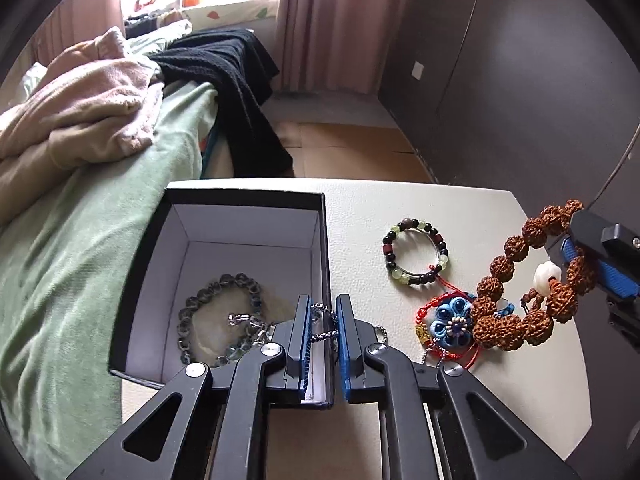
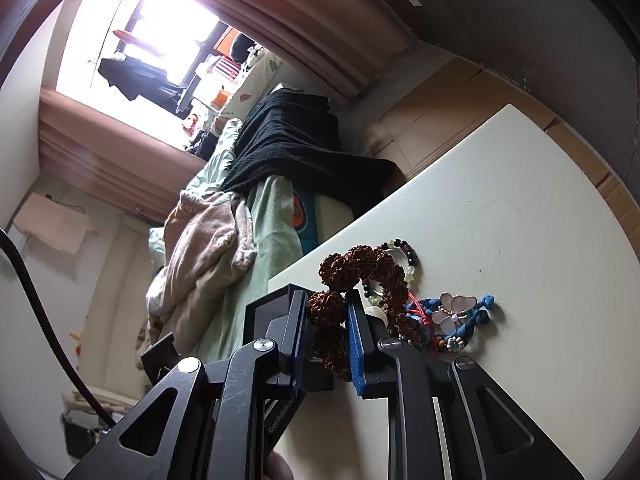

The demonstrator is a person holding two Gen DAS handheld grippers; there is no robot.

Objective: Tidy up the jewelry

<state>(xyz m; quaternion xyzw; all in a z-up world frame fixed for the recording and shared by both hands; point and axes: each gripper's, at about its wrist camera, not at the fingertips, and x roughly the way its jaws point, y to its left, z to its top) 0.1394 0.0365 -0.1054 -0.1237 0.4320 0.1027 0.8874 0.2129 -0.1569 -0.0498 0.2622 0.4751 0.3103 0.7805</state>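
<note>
The left gripper (image 1: pixel 323 336) has its jaws straddling the right wall of the black box (image 1: pixel 326 264), with a silver chain (image 1: pixel 326 326) draped over that wall between the blue pads; the jaws look clamped on the chain, though the wall hides part of the contact. Inside the box, left of the jaws, a grey bead bracelet (image 1: pixel 218 312) lies on the white floor with more of the chain beside it.

The right gripper (image 2: pixel 327 332) is clenched on a brown seed bracelet (image 1: pixel 520 280), which hangs in a loop lifted off the counter (image 1: pixel 460 208), its white bead low on the near side. On the counter to the right of the box lie a mixed bead bracelet (image 1: pixel 416 252) farther off and a blue flower ornament (image 1: pixel 452 324) on red cord nearer, partly under the seed loop; a pale petal brooch (image 2: pixel 458 308) on blue cord shows to the right in the right wrist view.

Left of the counter stands a bed (image 1: pixel 100 240) with green sheet, beige blanket and black cloth.
</note>
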